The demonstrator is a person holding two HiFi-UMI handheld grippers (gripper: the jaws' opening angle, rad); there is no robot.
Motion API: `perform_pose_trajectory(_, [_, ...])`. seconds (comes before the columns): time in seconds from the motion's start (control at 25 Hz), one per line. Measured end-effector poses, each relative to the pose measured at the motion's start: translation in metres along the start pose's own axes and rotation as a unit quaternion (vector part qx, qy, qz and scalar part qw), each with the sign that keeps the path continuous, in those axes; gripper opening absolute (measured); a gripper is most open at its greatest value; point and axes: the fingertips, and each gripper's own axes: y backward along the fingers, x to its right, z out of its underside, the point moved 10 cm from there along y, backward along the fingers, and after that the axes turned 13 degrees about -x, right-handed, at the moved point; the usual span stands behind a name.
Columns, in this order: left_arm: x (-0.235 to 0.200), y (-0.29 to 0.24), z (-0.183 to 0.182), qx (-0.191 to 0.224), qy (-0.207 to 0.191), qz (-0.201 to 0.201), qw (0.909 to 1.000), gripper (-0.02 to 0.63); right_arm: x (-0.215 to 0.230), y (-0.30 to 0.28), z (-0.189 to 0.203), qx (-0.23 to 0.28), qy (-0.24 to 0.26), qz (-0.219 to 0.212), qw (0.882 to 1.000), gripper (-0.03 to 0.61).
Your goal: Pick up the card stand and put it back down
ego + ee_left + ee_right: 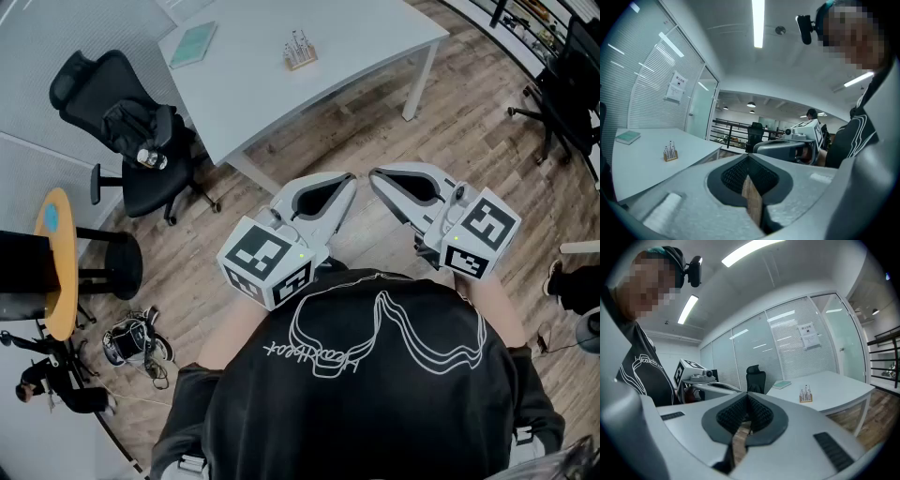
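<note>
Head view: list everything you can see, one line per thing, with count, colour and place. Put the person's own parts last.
table: 1, white, top centre
card stand: 1, wooden base with silvery uprights, on the table
notebook: 1, teal, on the table's left end
office chair: 2, black, one left of the table, one at the right edge
side table: 1, round yellow top, left edge
cable tangle: 1, black and white, on the floor at lower left
floor: wood-look brown
shirt: 1, black with white line drawing, bottom centre
left gripper: 1, white-grey, shut, empty, before the chest
right gripper: 1, white-grey, shut, empty, tip beside the left's
</note>
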Motion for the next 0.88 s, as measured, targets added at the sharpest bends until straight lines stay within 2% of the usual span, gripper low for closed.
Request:
perform_pose_trajectory(0.52, [0.019,-0.002,-0.008,0.007,-0.006,-0.009,0.9999,0.014,-0.002,0.017,-0.001,0.006,-0.007,-0.018,1.000,0.009])
perform_pose_trajectory(0.88, [0.022,-0.011,-0.015,0.011,-0.009,-0.007,0.9999,0.014,0.008,0.028,-0.005,0.008,-0.007,-0.010,1.000,0.009])
